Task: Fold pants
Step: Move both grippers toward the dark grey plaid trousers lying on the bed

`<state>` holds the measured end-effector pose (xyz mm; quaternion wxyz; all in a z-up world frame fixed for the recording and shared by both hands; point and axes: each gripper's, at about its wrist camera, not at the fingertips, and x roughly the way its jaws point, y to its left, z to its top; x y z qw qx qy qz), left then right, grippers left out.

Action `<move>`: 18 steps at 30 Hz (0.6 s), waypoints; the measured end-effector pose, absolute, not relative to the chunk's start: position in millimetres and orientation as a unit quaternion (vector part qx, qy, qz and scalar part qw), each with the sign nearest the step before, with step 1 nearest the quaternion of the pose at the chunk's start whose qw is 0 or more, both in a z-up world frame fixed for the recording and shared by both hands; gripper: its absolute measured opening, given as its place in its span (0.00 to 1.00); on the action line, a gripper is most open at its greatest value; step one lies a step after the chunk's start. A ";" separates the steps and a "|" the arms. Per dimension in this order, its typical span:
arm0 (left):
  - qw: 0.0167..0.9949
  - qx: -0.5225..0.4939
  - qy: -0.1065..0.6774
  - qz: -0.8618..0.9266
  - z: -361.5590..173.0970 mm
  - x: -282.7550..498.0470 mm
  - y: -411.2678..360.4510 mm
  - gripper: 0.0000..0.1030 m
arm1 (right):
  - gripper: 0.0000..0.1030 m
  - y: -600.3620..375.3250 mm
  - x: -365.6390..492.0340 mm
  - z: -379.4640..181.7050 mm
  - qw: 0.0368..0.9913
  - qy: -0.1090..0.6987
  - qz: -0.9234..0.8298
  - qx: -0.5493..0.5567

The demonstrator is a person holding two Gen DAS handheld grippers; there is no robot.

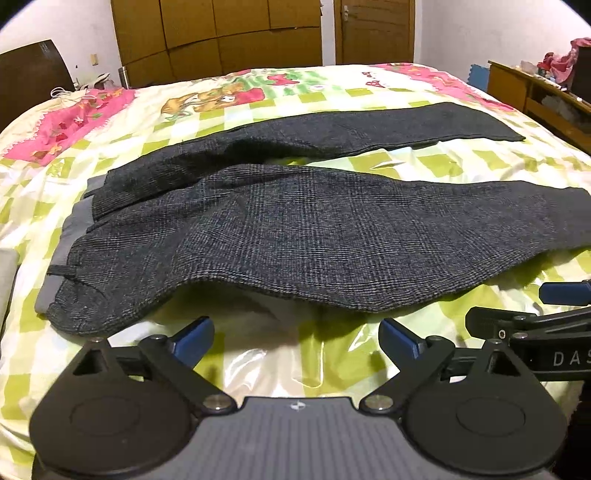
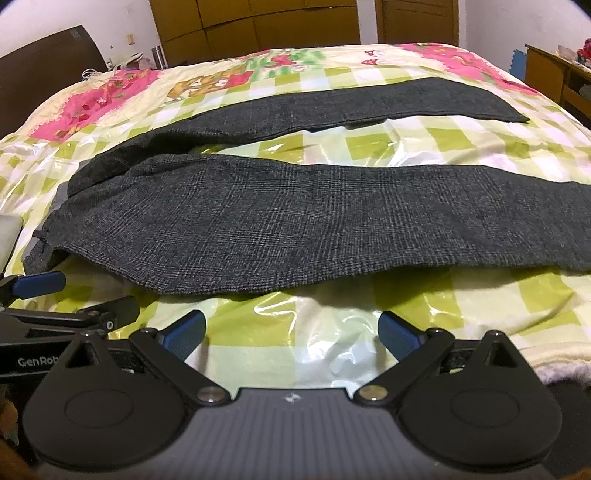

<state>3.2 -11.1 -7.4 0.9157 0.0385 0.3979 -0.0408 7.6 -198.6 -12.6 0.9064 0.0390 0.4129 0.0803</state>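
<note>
A bedroom with wooden wardrobes (image 1: 221, 33) along the far wall frames a bed (image 1: 258, 369) covered in a green-checked, cartoon-printed sheet, with what looks like a clear plastic film glinting over it. The pants (image 1: 295, 236), dark grey glen-check, lie spread flat across the bed, waistband at 9 o'clock and both cuffs toward 3 o'clock. The legs splay apart in a narrow V, the far leg (image 2: 369, 103) angling toward 1 o'clock and the near leg (image 2: 295, 229) running straight across. That open, flat layout suits a first fold: one leg probably needs to be brought over the other, so nothing is bunched yet.

The left gripper (image 1: 295, 339) hovers at 6 o'clock just short of the near leg's lower edge, its blue pads spread wide and holding nothing. The right gripper (image 2: 291, 332) waits beside it, likewise released and empty, and its blue tip is visible in the left view at 3 o'clock. Both sit low and level with the fabric edge, seemingly ready to pinch it.

A wooden shelf unit (image 1: 535, 96) stands at 2 o'clock; its cubbies hold items too blurred to name, with pink and red things piled on top.
</note>
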 end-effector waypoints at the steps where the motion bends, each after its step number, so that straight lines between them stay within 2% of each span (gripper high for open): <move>1: 0.916 0.039 0.398 -0.043 -6.7 3.3 -12.1 1.00 | 0.96 -199.6 6.7 -12.0 0.906 0.414 0.079 0.040; 18: 0.913 0.045 0.397 -0.078 -0.8 8.7 -35.5 0.99 | 0.96 -222.7 -4.4 -1.8 0.904 0.418 0.049 0.082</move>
